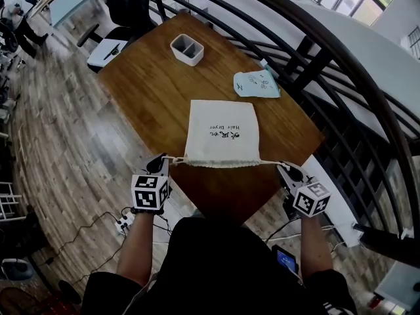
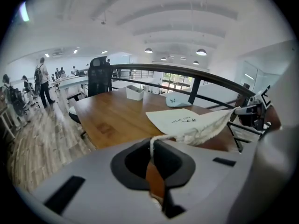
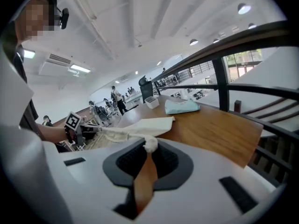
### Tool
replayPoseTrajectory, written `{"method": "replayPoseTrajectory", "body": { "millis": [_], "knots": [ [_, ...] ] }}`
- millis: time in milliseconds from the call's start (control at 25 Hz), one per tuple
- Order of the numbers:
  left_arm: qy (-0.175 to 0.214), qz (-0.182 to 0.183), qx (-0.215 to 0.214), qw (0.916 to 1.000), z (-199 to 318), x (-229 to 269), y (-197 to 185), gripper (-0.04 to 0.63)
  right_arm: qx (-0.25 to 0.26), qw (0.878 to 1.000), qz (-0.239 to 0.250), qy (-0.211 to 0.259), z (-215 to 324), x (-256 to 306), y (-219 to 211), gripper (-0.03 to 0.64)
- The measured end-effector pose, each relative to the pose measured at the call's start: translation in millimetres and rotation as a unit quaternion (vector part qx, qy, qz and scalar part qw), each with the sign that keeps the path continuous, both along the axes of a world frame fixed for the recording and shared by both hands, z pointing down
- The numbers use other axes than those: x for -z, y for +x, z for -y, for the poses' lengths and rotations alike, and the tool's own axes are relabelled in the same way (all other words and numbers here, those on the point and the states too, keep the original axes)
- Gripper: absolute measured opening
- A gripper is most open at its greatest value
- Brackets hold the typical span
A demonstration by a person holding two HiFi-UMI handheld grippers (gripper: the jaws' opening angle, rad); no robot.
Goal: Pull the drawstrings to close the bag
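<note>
A white drawstring bag (image 1: 220, 131) lies flat on the wooden table (image 1: 144, 90), its gathered mouth (image 1: 220, 163) at the near edge. One white drawstring (image 1: 174, 159) runs taut to the left and another (image 1: 268, 163) to the right. My left gripper (image 1: 162, 163) is shut on the left cord, which passes between its jaws in the left gripper view (image 2: 152, 146). My right gripper (image 1: 283, 170) is shut on the knotted end of the right cord (image 3: 150, 144). Both grippers hang just off the table's near corner, with the bag (image 2: 187, 122) (image 3: 140, 125) stretched between them.
A grey two-compartment tray (image 1: 187, 48) and a light blue pouch (image 1: 256, 84) sit further back on the table. A black office chair (image 1: 125, 5) stands at the far end. A black curved railing (image 1: 315, 51) runs close along the right side. Cables and a power strip (image 1: 121, 225) lie on the floor.
</note>
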State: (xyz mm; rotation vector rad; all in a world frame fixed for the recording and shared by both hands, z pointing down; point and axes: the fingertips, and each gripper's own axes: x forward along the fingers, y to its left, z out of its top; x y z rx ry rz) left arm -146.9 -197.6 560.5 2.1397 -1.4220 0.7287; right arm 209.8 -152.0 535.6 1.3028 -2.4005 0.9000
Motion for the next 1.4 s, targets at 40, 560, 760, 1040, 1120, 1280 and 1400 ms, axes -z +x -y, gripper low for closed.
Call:
{"method": "replayPoseTrajectory", "body": {
  "millis": [40,560,760,1040,1120,1280,1400],
  "knots": [
    [0.003,0.001,-0.002,1.0000,0,1,1,0.012,-0.011,1.000,-0.007,0.001,2,-1,1,0.029],
    [0.004,-0.009,-0.001,1.0000,-4,1,5,0.012,-0.107,0.987,-0.118,-0.005,20,-16,16,0.028],
    [0.013,-0.012,0.024,0.9995,-1,4,-1,0.012,-0.147,0.982,-0.119,-0.017,24,-21,26,0.025],
    [0.004,-0.072,0.125,0.9896,5,3,-36,0.012,-0.220,0.969,-0.100,-0.040,21,-31,63,0.021],
    [-0.002,-0.077,0.130,0.9885,2,0,-36,0.012,-0.226,0.968,-0.094,-0.047,19,-34,62,0.021],
    [-0.012,-0.079,0.130,0.9883,-1,-6,-35,0.012,-0.227,0.968,-0.100,-0.048,21,-37,62,0.021],
    [-0.009,-0.073,0.131,0.9886,0,-5,-35,0.012,-0.230,0.967,-0.102,-0.045,23,-37,62,0.021]
  ]
}}
